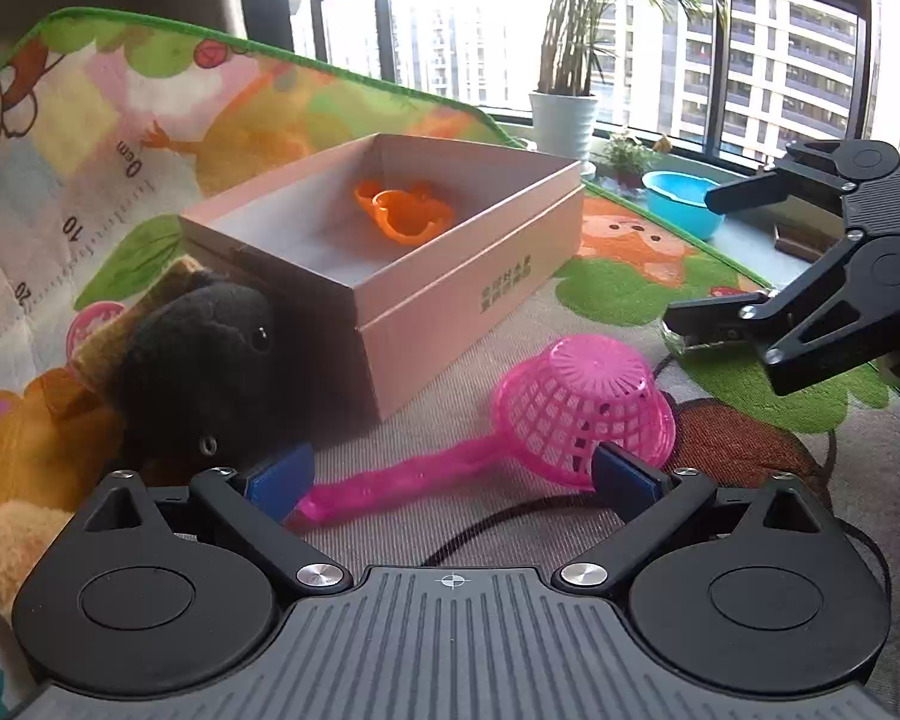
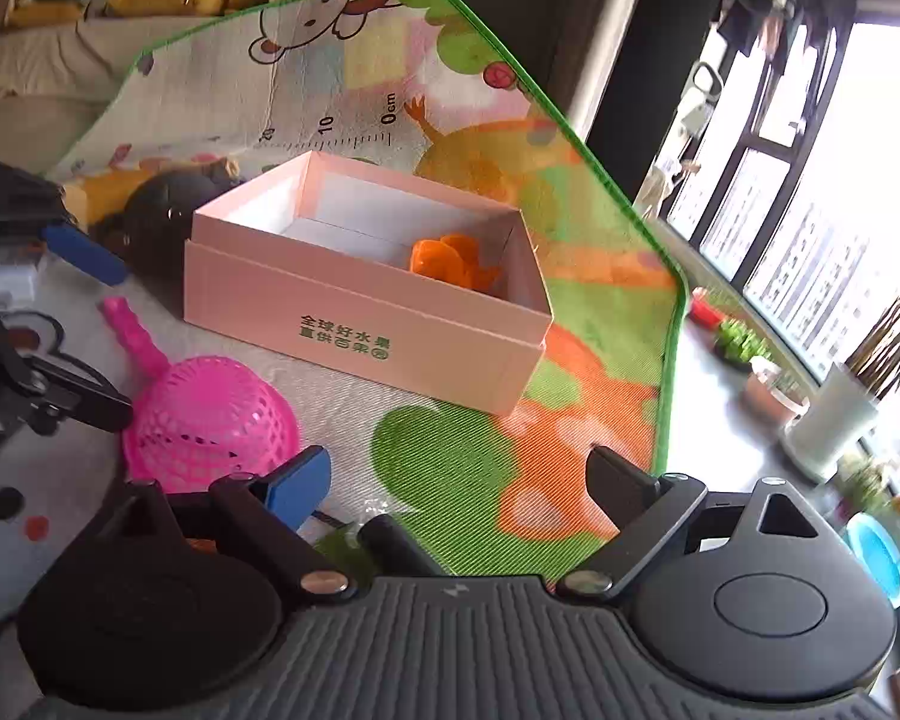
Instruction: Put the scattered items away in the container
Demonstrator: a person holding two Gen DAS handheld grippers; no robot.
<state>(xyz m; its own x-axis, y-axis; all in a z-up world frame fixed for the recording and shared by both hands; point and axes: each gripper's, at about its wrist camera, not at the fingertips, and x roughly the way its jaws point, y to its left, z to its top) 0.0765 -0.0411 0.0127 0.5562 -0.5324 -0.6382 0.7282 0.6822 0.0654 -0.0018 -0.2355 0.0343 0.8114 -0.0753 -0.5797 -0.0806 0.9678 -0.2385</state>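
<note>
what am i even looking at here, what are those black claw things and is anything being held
Those black claws are two hand-held grippers; a person carries one in each hand, each with a camera looking along its fingers. One picture is from the left gripper, the other from the right gripper. Each also appears at the edge of the other's view. Both stand open and hold nothing. On the colourful play mat sits an open pink box with an orange toy already inside. Outside it lie a pink mesh scoop, just in front of the left gripper, and a black plush toy beside the box.
</note>
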